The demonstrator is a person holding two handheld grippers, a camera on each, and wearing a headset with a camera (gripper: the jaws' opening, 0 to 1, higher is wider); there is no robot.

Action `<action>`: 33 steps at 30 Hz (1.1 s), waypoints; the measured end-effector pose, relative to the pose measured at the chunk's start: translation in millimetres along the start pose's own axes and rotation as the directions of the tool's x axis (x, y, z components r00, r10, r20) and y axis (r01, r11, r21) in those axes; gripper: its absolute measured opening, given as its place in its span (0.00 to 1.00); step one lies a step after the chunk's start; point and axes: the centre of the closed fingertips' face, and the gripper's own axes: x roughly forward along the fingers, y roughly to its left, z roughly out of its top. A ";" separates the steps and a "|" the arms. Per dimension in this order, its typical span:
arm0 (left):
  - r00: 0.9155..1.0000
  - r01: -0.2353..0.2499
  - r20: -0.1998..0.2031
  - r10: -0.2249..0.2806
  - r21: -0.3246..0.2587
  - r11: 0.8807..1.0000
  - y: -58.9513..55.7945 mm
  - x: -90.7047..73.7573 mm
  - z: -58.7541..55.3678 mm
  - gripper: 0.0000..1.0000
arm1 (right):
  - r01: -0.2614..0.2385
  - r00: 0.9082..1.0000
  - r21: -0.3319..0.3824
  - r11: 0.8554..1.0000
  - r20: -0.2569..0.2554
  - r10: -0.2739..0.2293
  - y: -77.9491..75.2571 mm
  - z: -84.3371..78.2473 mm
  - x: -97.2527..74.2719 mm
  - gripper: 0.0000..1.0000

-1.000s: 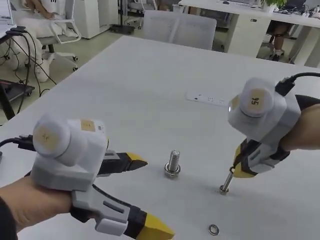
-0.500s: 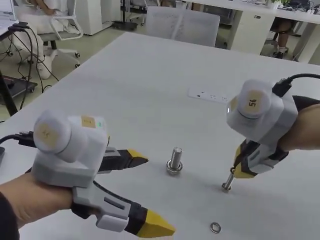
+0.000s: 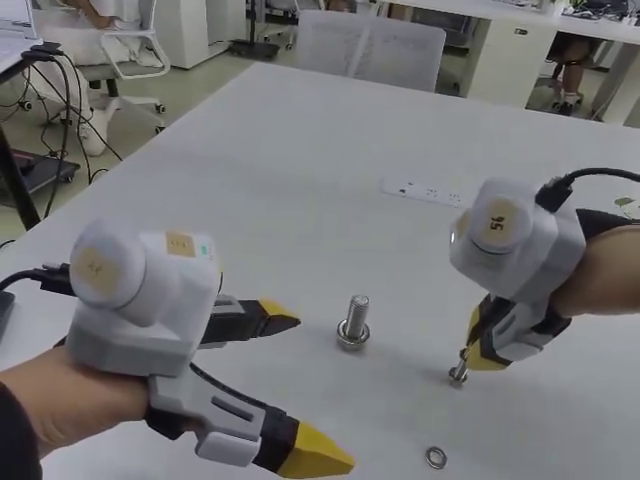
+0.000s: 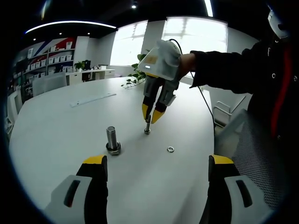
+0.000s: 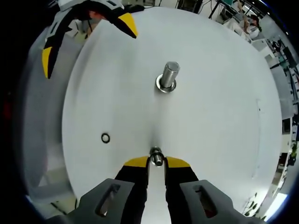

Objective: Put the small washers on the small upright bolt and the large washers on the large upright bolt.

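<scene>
R hand-held gripper (image 3: 476,353) is sitting at small bolt (image 5: 157,157) top, jaws nearly together, grip unclear; L hand-held gripper (image 3: 318,392) is hovering, jaws wide apart.

A round tan sticker (image 3: 497,222) on top of the grey-white body of the right gripper (image 3: 470,358) carried two dark digits that read as "56", set askew in the head view. The round tan disc (image 3: 96,268) and the small square tan label (image 3: 180,243) on the left gripper (image 3: 318,392) bore faint marks too small to read. Lettering on the red and blue wall panels (image 4: 56,49) was too blurred to make out.
</scene>
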 end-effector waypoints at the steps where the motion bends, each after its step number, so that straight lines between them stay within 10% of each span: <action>1: 1.000 -0.001 0.000 0.001 -0.001 1.000 0.3 -0.2 -0.1 0.89 | -0.002 1.000 0.001 1.000 0.000 0.002 -0.4 -0.6 2.1 0.14; 33: 1.000 -0.006 -0.008 0.005 -0.014 1.000 -0.3 -1.3 -2.2 0.89 | -0.035 0.999 0.039 0.999 0.013 0.035 3.6 1.6 25.9 0.18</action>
